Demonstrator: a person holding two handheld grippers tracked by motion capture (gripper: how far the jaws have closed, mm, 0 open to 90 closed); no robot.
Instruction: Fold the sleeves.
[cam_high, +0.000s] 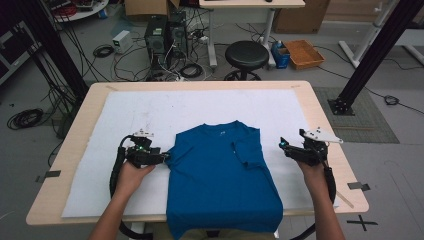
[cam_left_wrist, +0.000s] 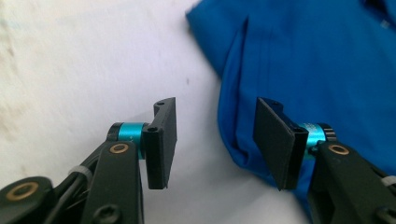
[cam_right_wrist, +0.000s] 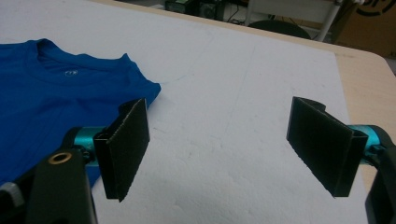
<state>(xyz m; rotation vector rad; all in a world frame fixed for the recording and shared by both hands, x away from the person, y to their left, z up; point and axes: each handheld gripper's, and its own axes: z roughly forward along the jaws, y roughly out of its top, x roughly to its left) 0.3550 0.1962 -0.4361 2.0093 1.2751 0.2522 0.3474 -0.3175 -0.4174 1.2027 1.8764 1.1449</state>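
Midway through folding, a blue T-shirt (cam_high: 222, 175) lies flat on the white mat (cam_high: 100, 150) covering the table (cam_high: 65, 145), one sleeve turned in and its hem hanging over the near edge. Left gripper (cam_high: 162, 158) sits at the shirt's side edge, jaws parted and grasping nothing; right gripper (cam_high: 286, 148) hovers clear, released. Next, probably, comes pinching that side edge and carrying it across.

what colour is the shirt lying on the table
Blue, a plain solid blue shirt with no pattern; the high view shows it best.
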